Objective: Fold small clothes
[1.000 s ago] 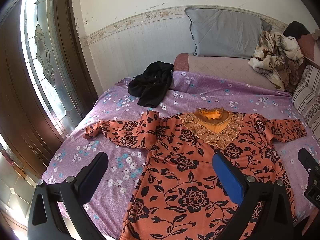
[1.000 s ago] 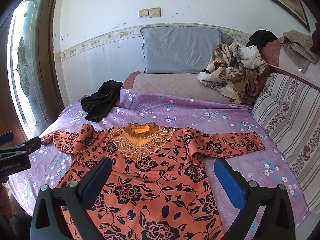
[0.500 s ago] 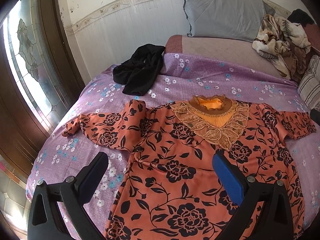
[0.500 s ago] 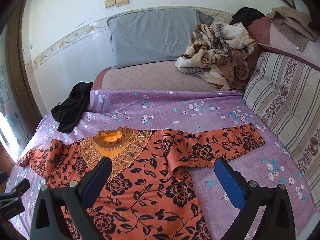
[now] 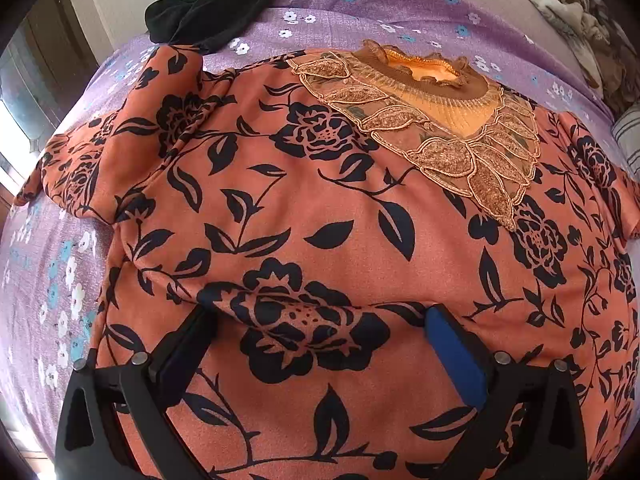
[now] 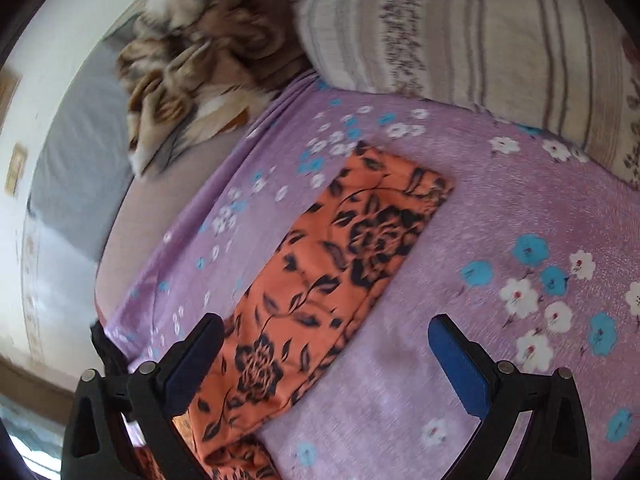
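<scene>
Pressing wide fingers into the orange blouse (image 5: 320, 208), the left gripper (image 5: 320, 320) bunched cloth; the right gripper (image 6: 324, 332) gaped over its sleeve (image 6: 340, 264).

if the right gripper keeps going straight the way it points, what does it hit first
Most likely the purple sheet on the bed, just beside the blouse's orange sleeve. The right gripper is open and angled down at it; the striped cushion lies farther on. Depth is hard to judge.

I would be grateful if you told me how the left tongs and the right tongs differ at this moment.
The left tongs press into the blouse's body, a ridge of fabric bunched between them; the right tongs straddle a flat sleeve and bare purple sheet, gathering nothing. Both are open.
</scene>
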A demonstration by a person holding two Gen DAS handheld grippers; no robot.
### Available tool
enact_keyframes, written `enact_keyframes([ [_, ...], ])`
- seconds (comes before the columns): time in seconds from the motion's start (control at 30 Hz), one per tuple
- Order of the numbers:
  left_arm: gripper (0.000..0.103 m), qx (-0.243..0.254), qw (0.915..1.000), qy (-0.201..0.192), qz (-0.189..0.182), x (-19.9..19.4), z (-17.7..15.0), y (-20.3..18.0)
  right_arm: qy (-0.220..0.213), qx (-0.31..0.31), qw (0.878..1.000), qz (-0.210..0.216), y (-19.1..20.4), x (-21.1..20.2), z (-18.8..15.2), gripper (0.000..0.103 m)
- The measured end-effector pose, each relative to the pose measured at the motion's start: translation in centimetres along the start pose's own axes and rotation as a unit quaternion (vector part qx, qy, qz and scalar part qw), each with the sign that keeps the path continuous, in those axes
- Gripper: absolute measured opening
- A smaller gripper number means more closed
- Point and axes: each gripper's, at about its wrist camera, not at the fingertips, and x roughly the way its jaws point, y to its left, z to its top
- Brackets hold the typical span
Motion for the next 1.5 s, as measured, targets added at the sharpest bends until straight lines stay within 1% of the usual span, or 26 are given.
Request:
enact_keyframes([
  [0.07,0.103,-0.001,0.9998,-0.021,0.003,-0.3,-0.7,-0.1,0.004,0.065,0.998,0.025,-2.7,1.1,1.6,0.102],
  [0.1,0.103,-0.001,0.9994,-0.033,0.005,-0.4,-1.1,-0.2,0.007,0.091,0.995,0.036,-3.9,1.8,2.1,0.098],
  [0.13,0.103,-0.004,0.9991,-0.041,0.007,-0.4,-1.4,-0.2,0.011,0.115,0.992,0.045,-4.8,2.5,2.5,0.095],
  [0.17,0.103,-0.008,0.9991,-0.041,0.007,-0.6,-1.5,-0.2,0.009,0.133,0.990,0.054,-5.5,3.0,2.8,0.095],
  [0.23,0.103,-0.013,0.9994,-0.031,0.007,-0.7,-1.5,-0.2,-0.012,0.131,0.990,0.060,-5.3,3.4,3.7,0.095],
  [0.3,0.103,-0.014,0.9995,-0.028,0.007,-0.7,-1.5,0.1,-0.009,0.109,0.993,0.052,-4.4,4.4,4.4,0.094],
  [0.4,0.103,-0.012,0.9995,-0.027,0.013,-0.6,-1.2,0.3,-0.020,0.068,0.997,0.019,-2.8,6.0,5.1,0.093],
  [0.47,0.103,-0.010,0.9995,-0.025,0.016,-0.3,-0.6,-0.1,-0.030,0.034,0.999,-0.012,-1.7,6.8,5.5,0.083],
  [0.5,0.103,-0.008,0.9996,-0.023,0.017,-0.2,-0.4,-0.1,-0.036,0.017,0.999,-0.023,-1.2,7.2,5.6,0.067],
  [0.53,0.103,-0.004,0.9996,-0.022,0.017,-0.3,-0.2,-0.1,-0.041,-0.003,0.999,-0.034,-0.8,7.6,5.7,0.045],
  [0.6,0.103,0.009,0.9994,-0.026,0.022,-0.4,0.3,-0.4,-0.040,-0.017,0.998,-0.047,-0.7,8.1,5.8,0.024],
  [0.63,0.103,0.016,0.9989,-0.034,0.028,-0.6,0.4,-0.5,-0.044,-0.009,0.998,-0.036,-0.8,7.9,5.8,0.011],
  [0.7,0.103,0.031,0.9958,-0.065,0.056,-1.4,0.7,-1.0,-0.049,0.003,0.999,0.001,-0.4,7.1,5.6,0.008],
  [0.77,0.103,0.047,0.9913,-0.095,0.078,-2.4,1.1,-1.4,-0.069,-0.033,0.997,0.024,2.0,5.4,4.7,0.008],
  [0.83,0.103,0.047,0.9902,-0.108,0.074,-3.1,1.6,-1.0,-0.075,-0.073,0.993,0.062,5.4,3.8,3.5,0.008],
  [0.93,0.103,-0.001,0.9944,-0.092,0.052,-3.4,2.7,1.6,-0.043,-0.104,0.984,0.139,10.4,1.8,0.2,0.008],
  [1.03,0.103,-0.062,0.9922,-0.084,0.068,-3.4,3.4,5.2,0.012,-0.128,0.968,0.216,15.9,0.9,-4.8,0.008],
  [1.13,0.103,-0.120,0.9843,-0.084,0.099,-3.8,3.5,8.9,0.072,-0.150,0.942,0.291,21.3,0.5,-10.9,0.008],
  [1.23,0.103,-0.166,0.9770,-0.088,0.100,-4.3,3.3,11.9,0.132,-0.163,0.914,0.346,25.9,1.1,-17.2,0.008],
  [1.27,0.103,-0.176,0.9753,-0.089,0.100,-4.4,3.3,12.5,0.152,-0.162,0.904,0.365,27.2,1.5,-19.2,0.008],
  [1.3,0.103,-0.182,0.9740,-0.090,0.101,-4.4,3.3,13.0,0.175,-0.162,0.893,0.382,28.3,2.0,-21.2,0.012],
  [1.37,0.103,-0.188,0.9730,-0.092,0.097,-4.5,3.3,13.6,0.224,-0.167,0.873,0.400,30.3,2.9,-25.1,0.014],
  [1.4,0.103,-0.190,0.9729,-0.094,0.093,-4.6,3.3,13.9,0.247,-0.172,0.865,0.402,31.0,3.3,-26.6,0.025],
  [1.43,0.103,-0.191,0.9729,-0.097,0.087,-4.7,3.4,13.9,0.268,-0.174,0.857,0.404,31.3,3.5,-27.9,0.059],
  [1.47,0.103,-0.191,0.9734,-0.099,0.078,-4.8,3.6,13.8,0.285,-0.174,0.851,0.404,31.3,3.6,-28.8,0.081],
  [1.5,0.103,-0.189,0.9743,-0.101,0.069,-4.8,3.8,13.8,0.293,-0.169,0.851,0.401,31.0,3.6,-29.5,0.100],
])
